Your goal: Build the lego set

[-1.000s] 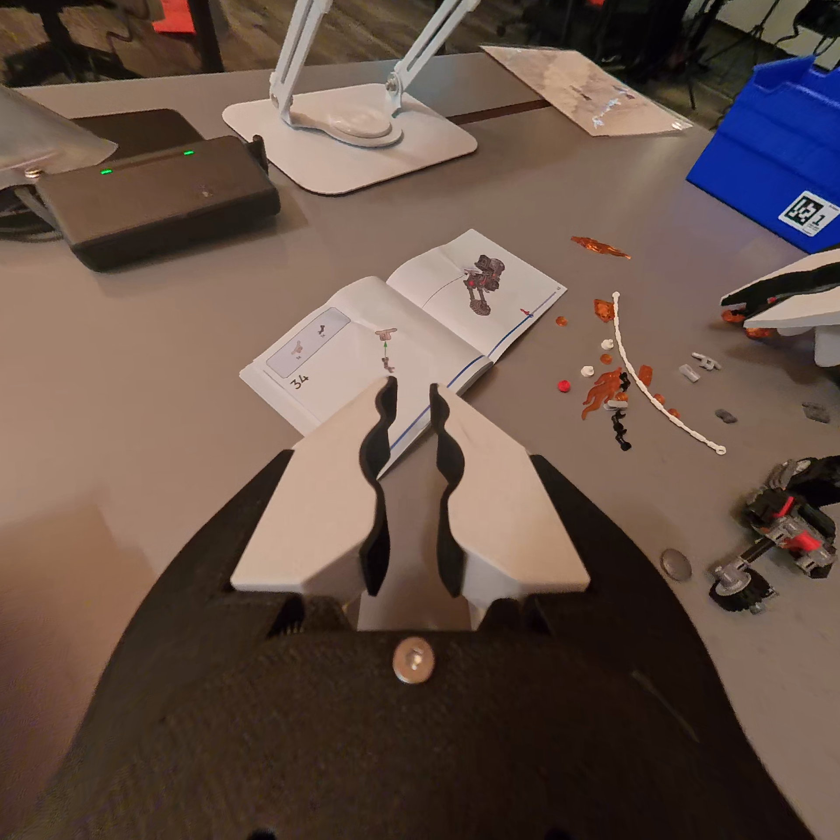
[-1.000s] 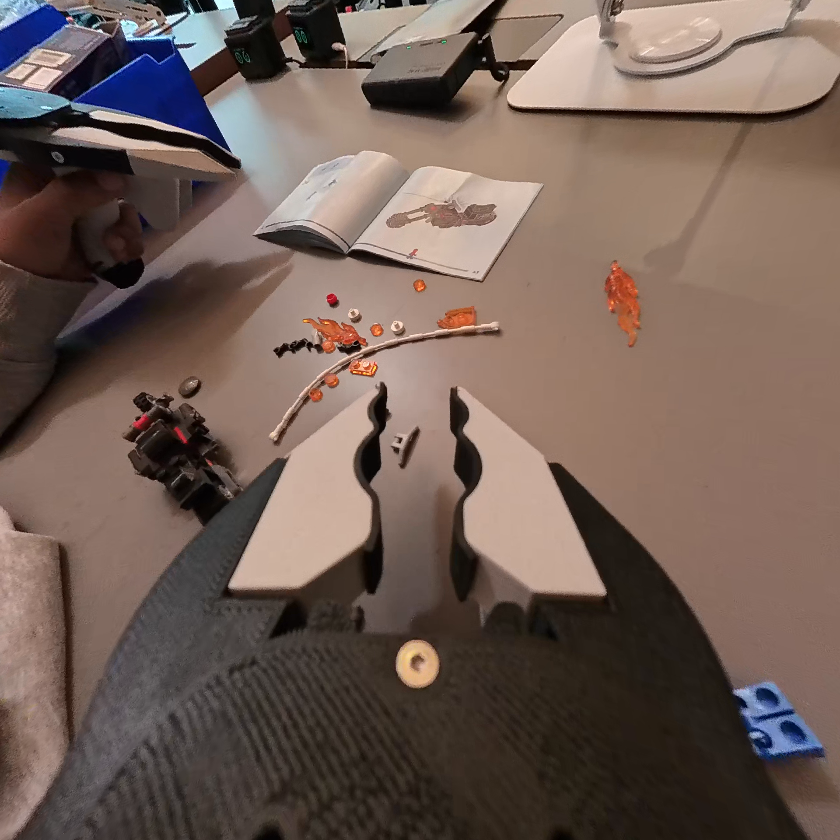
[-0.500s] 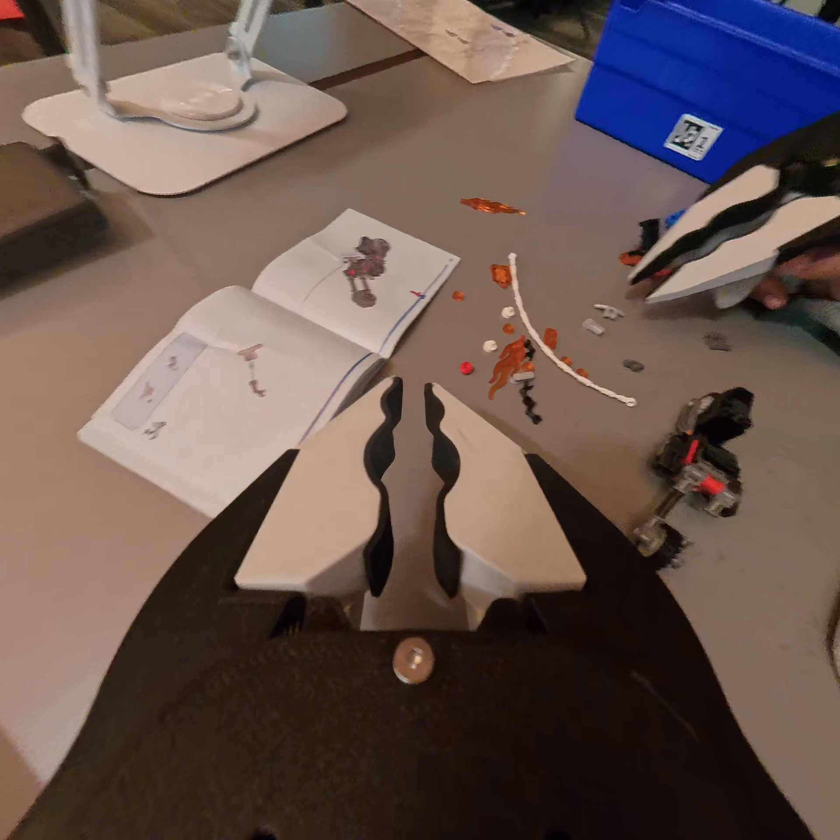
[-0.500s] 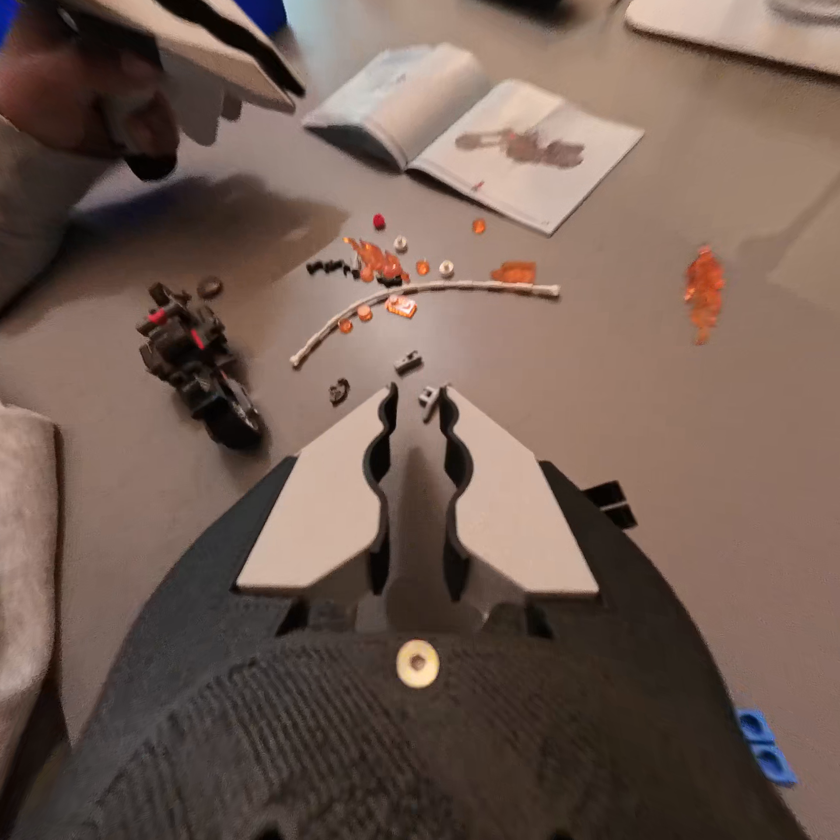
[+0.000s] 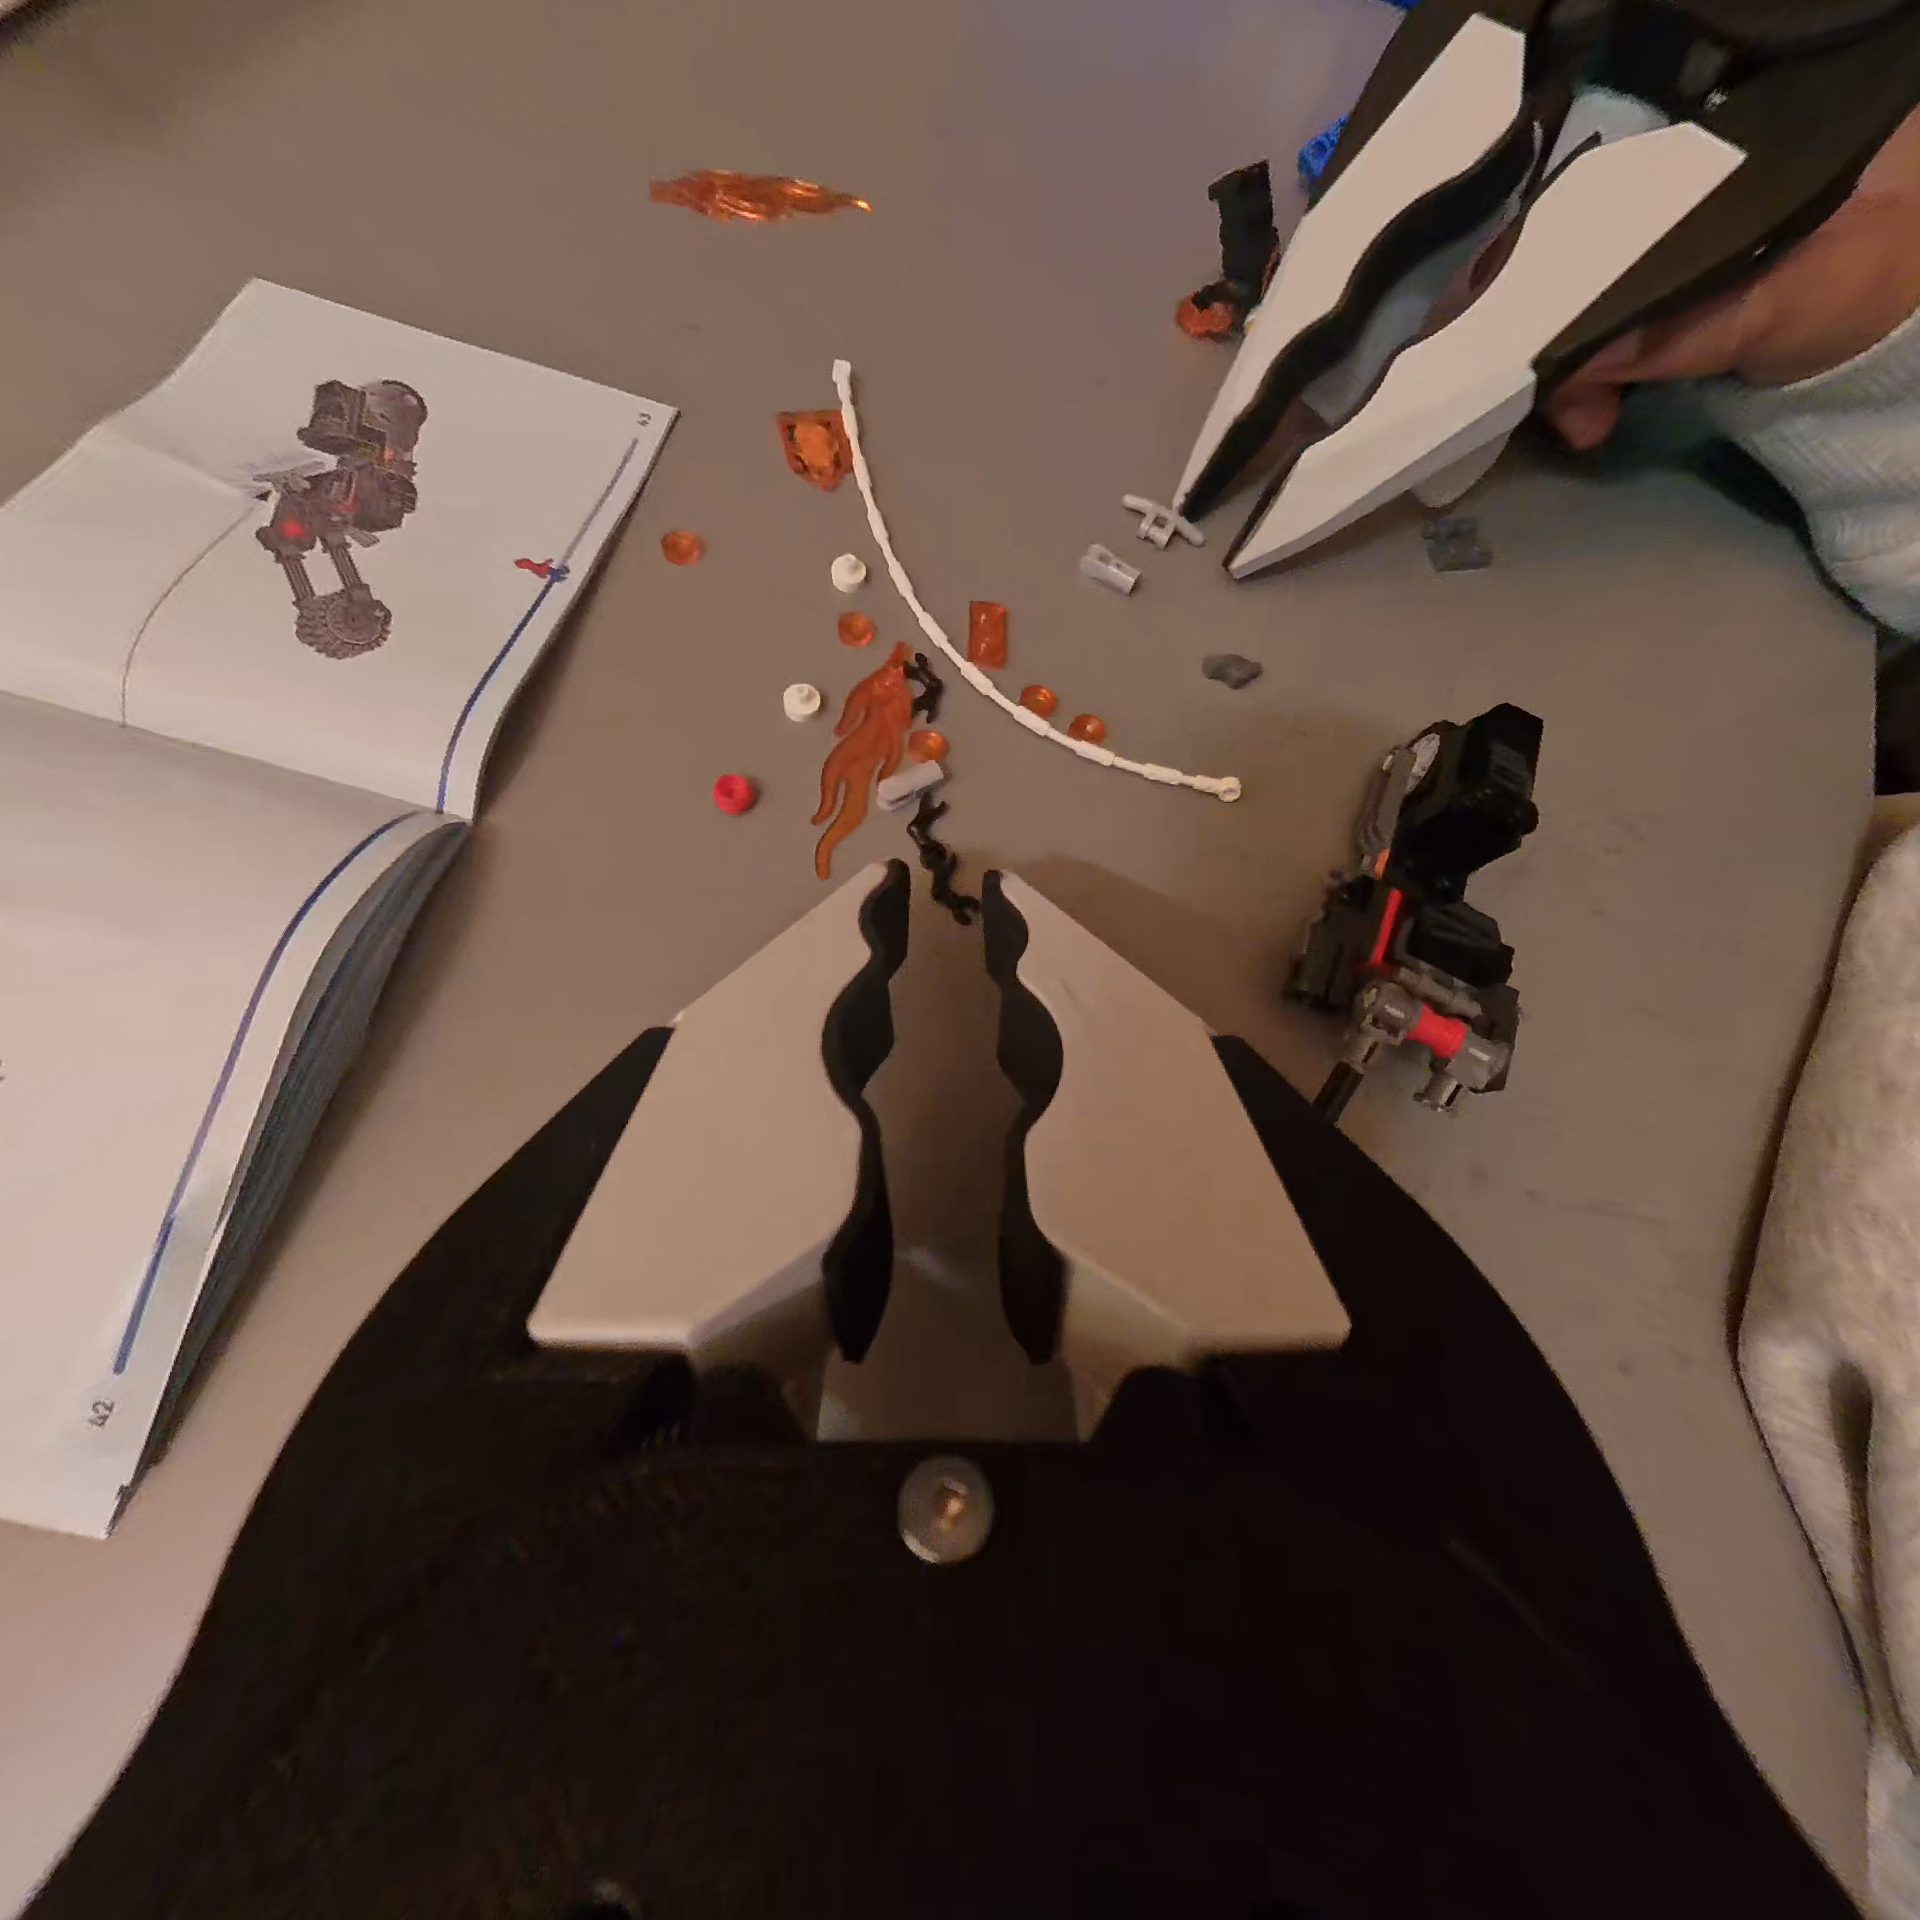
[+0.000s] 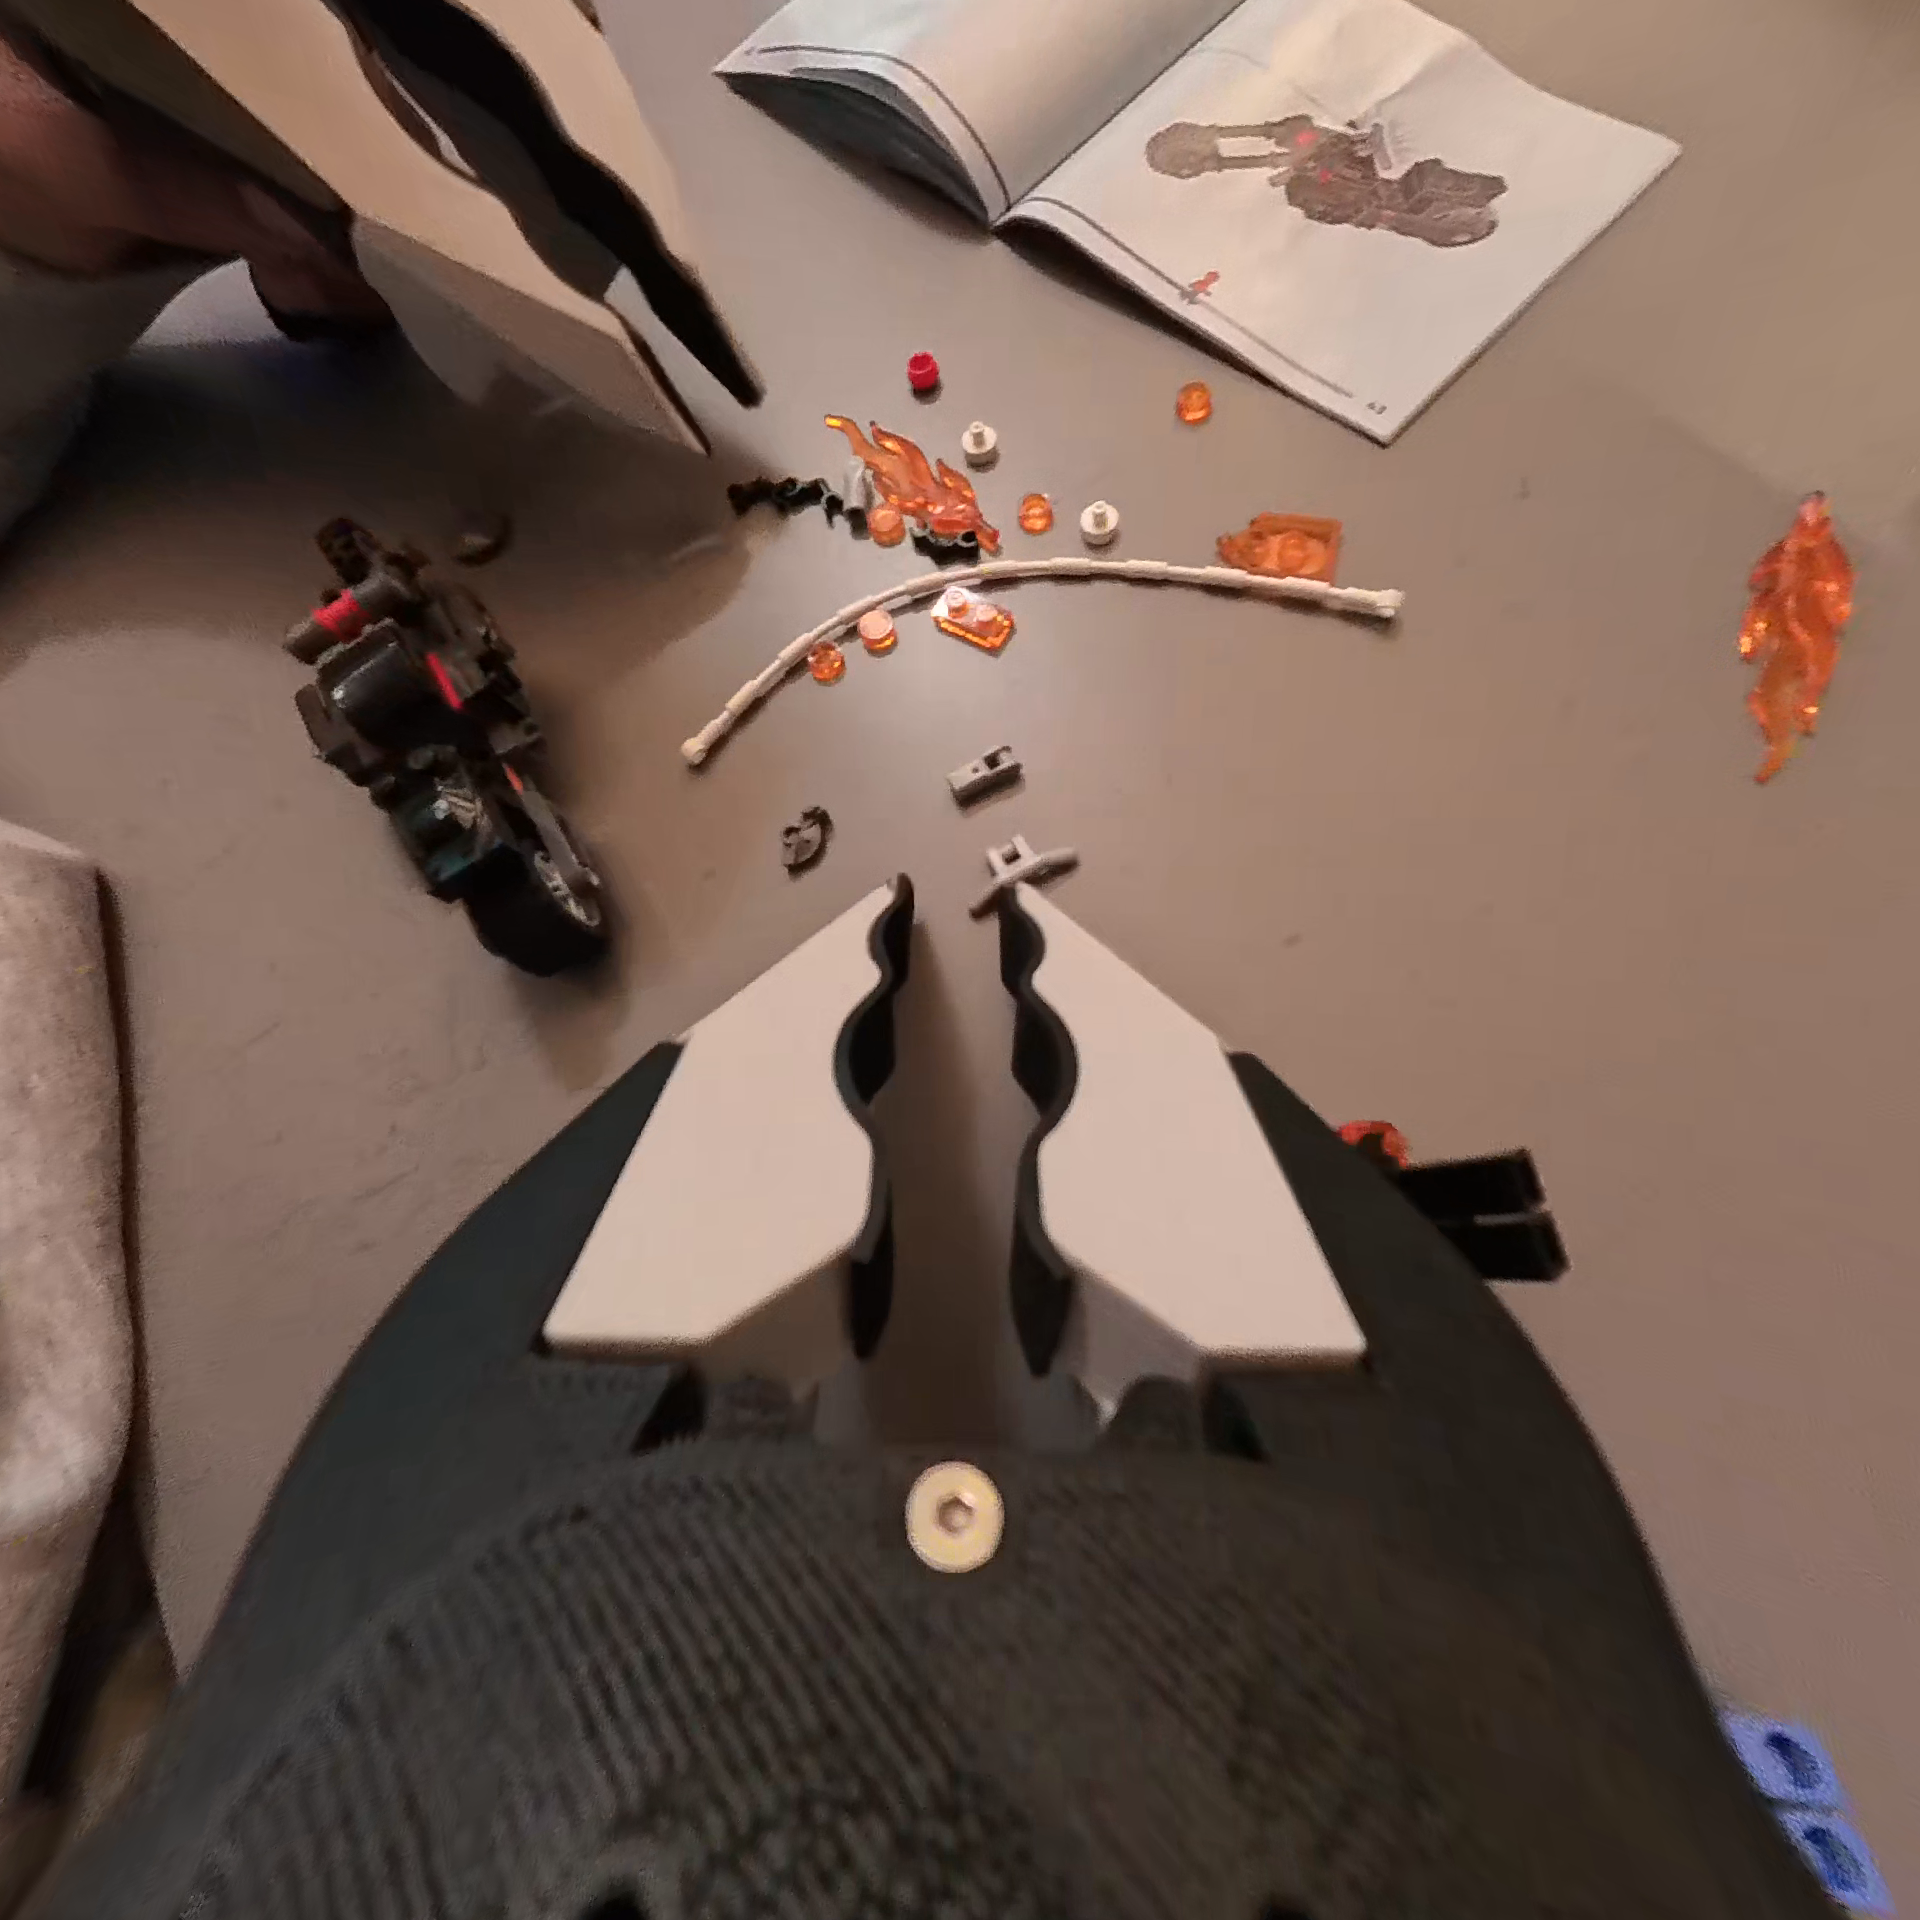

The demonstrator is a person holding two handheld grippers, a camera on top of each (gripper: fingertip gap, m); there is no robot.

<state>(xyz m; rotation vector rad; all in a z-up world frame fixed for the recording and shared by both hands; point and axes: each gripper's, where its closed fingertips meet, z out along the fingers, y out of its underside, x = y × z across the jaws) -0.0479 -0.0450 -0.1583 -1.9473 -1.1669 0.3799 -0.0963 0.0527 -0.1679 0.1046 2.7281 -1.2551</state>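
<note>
Both claws hover parted over scattered Lego pieces on the tabletop [image 5: 1039, 125].
Left claw [image 5: 943, 881] nears a black chain [image 5: 940, 862]; right claw [image 6: 954, 891] touches a grey clip [image 6: 1023, 862]. Only the right view shows the model's wheel [image 6: 551, 904].

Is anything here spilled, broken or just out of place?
Nothing looks broken. Loose pieces lie scattered around the white chain, normal mid-build. One orange flame piece lies apart from the cluster, and the half-built motorbike lies on its side.

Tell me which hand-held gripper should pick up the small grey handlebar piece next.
Right. The right hand-held gripper is open with its fingertips beside the grey handlebar piece; the left hand-held gripper sits farther off, by the black chain.
</note>
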